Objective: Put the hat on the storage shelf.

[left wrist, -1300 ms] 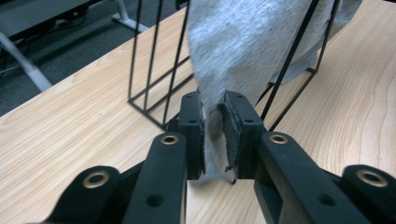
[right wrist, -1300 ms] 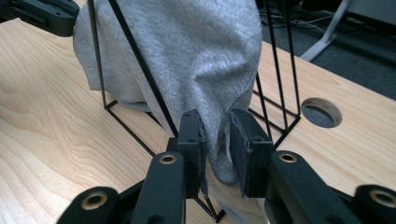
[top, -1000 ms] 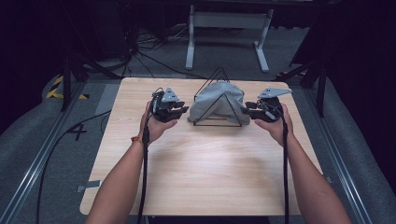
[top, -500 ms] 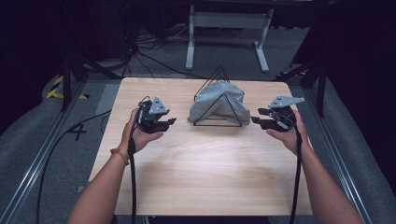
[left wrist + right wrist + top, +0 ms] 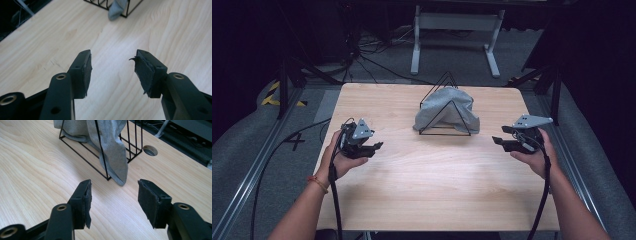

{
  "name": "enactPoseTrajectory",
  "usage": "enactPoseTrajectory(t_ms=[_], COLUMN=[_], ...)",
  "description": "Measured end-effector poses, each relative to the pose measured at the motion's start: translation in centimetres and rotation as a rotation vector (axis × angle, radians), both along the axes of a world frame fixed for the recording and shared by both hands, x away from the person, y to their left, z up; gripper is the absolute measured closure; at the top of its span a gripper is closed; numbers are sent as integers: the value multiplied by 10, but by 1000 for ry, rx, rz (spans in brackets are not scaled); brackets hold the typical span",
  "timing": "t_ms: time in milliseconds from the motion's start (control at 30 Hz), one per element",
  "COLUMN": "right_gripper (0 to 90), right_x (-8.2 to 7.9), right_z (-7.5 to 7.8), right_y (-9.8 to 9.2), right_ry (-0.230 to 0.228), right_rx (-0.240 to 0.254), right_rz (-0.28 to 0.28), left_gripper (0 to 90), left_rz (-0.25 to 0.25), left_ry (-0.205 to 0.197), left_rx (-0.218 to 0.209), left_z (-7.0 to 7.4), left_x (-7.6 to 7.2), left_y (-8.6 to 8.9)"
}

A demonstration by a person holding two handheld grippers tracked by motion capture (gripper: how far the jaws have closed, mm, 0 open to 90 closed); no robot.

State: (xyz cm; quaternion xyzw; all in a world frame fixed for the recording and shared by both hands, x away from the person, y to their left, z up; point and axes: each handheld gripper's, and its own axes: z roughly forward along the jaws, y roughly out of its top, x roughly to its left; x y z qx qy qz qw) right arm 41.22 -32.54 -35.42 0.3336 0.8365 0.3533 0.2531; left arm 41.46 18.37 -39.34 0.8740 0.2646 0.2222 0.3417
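Both grippers have drawn back from the grey cloth (image 5: 447, 111), which hangs over the black wire rack (image 5: 445, 107) at the far middle of the surface (image 5: 427, 180); left gripper (image 5: 371, 148) and right gripper (image 5: 502, 142) hover apart, jaws spread, empty. Any regrasp, seemingly, should pinch loose hem, not wire; the rack sits near the far edge; bare wood lies open in front and on both sides.

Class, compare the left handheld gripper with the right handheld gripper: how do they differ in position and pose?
The left gripper sits well left of the black wire rack draped with grey cloth; the right gripper sits right of it. The left gripper points rightward at the rack, while the right gripper points leftward. Both are open, empty and clear of the cloth.
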Motion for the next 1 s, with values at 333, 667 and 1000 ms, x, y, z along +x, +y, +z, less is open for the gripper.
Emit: enactPoseTrajectory(t_ms=[333, 667, 1000], right_gripper=[395, 348, 334], right_x=[-19, -38, -59], right_z=[-20, -42, -71], right_y=[-13, -35, -68], right_ry=[4, 20, 57], right_rx=[-18, -3, 30], right_rz=[6, -26, -112], left_gripper=[395, 270, 245], left_rz=[26, 24, 66], left_ry=[43, 88, 151], left_rx=[61, 80, 42], left_z=[-23, -47, -71], left_x=[-23, -43, -56], left_y=[23, 37, 57])
